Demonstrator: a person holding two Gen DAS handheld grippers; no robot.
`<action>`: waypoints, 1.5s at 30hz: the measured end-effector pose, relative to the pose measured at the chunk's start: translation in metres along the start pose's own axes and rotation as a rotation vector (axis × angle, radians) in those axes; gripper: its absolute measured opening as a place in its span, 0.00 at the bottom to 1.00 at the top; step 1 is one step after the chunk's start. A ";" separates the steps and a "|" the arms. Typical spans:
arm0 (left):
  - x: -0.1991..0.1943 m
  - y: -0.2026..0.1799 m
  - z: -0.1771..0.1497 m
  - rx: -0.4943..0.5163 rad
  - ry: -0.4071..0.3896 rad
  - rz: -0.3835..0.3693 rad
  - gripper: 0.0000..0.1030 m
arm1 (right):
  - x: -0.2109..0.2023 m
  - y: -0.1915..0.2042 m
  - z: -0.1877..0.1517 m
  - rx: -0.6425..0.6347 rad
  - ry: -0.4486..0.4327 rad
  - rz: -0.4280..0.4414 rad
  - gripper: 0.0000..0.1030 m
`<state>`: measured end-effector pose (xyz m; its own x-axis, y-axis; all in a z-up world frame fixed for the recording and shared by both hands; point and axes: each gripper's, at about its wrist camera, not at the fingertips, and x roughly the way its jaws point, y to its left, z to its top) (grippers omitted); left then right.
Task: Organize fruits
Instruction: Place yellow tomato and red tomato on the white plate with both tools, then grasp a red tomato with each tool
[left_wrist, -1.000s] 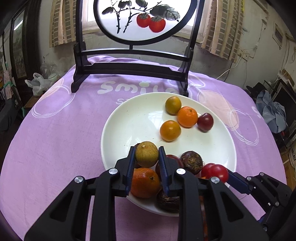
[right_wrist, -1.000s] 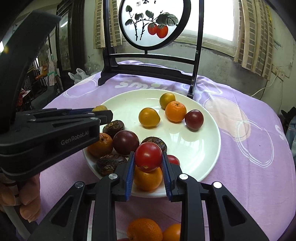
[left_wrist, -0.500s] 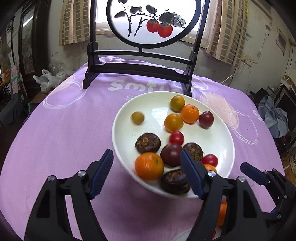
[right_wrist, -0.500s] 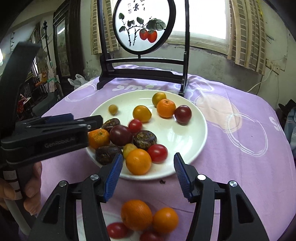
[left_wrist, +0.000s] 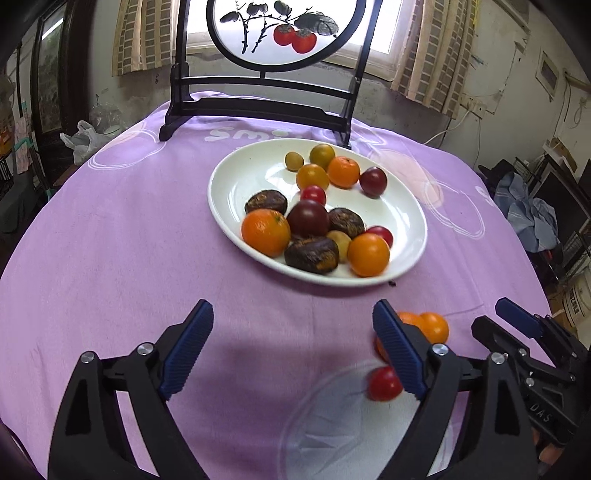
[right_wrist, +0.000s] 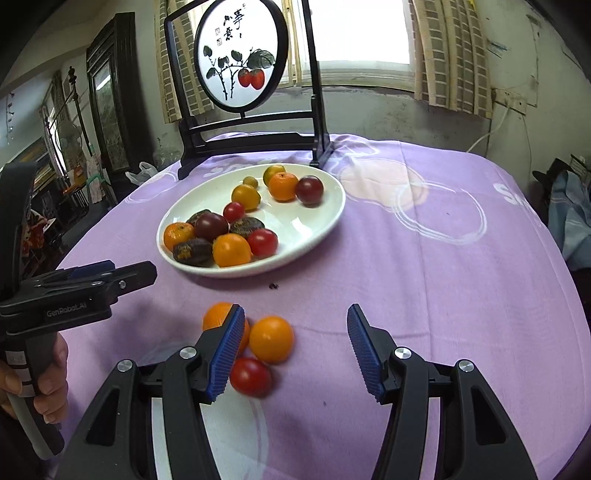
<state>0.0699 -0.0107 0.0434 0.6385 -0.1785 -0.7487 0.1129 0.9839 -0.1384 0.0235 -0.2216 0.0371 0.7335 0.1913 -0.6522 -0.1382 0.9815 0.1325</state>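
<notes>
Both hand-held grippers hover empty above the purple-clothed counter (left_wrist: 110, 240): the left hand-held gripper (left_wrist: 291, 350) has just been opening and stands wide, with nothing between its jaws, and the right hand-held gripper (right_wrist: 295, 350) is likewise released. A white plate (right_wrist: 317, 221) holds most of the fruits. Two oranges (right_wrist: 271, 339) and a red tomato (right_wrist: 250, 376) lie on the cloth just beside the right gripper's left finger.

We see a round painted screen (left_wrist: 284, 33) in a dark wooden stand at the far edge of the lilac-clothed surface (left_wrist: 110, 240). Behind the screen, a bright window (right_wrist: 362, 33) with checked curtains (right_wrist: 450, 55) interrupts a stained wall (left_wrist: 491, 74); left of it stands a dark cabinet (right_wrist: 110, 103).
</notes>
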 end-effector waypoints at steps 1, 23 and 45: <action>0.000 -0.001 -0.004 0.006 -0.007 0.004 0.84 | -0.002 -0.001 -0.005 0.003 0.001 0.001 0.57; 0.009 -0.010 -0.025 0.114 -0.018 0.047 0.85 | 0.010 0.037 -0.040 -0.120 0.116 0.068 0.54; 0.007 -0.023 -0.032 0.147 0.005 -0.002 0.86 | 0.005 0.019 -0.032 -0.033 0.079 -0.010 0.29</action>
<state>0.0473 -0.0348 0.0209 0.6345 -0.1805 -0.7516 0.2248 0.9734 -0.0440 0.0031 -0.2022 0.0127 0.6802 0.1804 -0.7105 -0.1541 0.9828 0.1020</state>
